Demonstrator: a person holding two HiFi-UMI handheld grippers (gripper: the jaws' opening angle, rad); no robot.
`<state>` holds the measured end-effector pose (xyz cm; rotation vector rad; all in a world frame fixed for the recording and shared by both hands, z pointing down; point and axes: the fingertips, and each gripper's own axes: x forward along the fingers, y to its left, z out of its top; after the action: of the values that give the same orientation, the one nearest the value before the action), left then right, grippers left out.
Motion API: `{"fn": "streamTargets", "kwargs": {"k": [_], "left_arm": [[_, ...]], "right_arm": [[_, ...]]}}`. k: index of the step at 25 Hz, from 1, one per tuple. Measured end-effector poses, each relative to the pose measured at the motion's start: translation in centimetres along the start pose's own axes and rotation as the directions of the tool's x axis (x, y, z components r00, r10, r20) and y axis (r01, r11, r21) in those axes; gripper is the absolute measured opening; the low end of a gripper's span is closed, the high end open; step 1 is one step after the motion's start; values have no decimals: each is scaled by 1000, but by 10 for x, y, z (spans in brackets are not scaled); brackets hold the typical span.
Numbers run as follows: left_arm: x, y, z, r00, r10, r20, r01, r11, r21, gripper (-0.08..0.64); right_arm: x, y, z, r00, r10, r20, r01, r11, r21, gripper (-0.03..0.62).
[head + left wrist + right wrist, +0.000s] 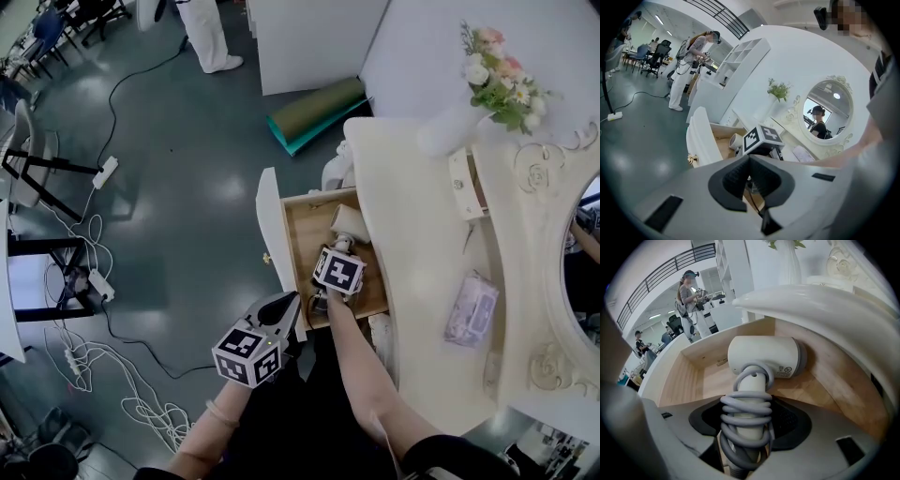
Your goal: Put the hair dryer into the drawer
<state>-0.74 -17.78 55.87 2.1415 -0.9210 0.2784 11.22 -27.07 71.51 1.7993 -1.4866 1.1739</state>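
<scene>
Grey glossy floor (178,206) is spreading around one white dressing table (422,281), which is carrying one oval mirror (586,262), one vase of flowers (450,127) and one tissue pack (472,309). One drawer (305,211) with a wooden inside is standing pulled out from the table's front, one brass knob (266,258) showing on its white face.

Two grippers are working here. The right gripper (750,420) is reaching down into the drawer, and its jaws are clamping the handle of the one hair dryer (761,357), pressing on the grey cord (746,413) that is coiling several turns around that handle. The left gripper (750,161) is hovering outside the drawer, just beside its white face, with its jaws closed together and nothing between them.

The hair dryer is sitting inside the drawer, low over the wooden bottom; whether it is touching the wood I cannot tell. Its white barrel is lying crosswise to the handle, its long axis running along the line the drawer is pulled out on, with the grey-ringed end pointing toward the table's body. The handle is pointing back up into the right gripper.
</scene>
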Motion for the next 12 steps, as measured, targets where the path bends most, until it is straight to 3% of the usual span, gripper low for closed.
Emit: {"fn": "streamTargets", "kwargs": {"k": [12], "left_arm": [[-2,2,-4,1000,15,1,-15,1000,-27,0]], "right_arm": [[8,2,-5,1000,2,-9,-1,1000,7,285]]}}
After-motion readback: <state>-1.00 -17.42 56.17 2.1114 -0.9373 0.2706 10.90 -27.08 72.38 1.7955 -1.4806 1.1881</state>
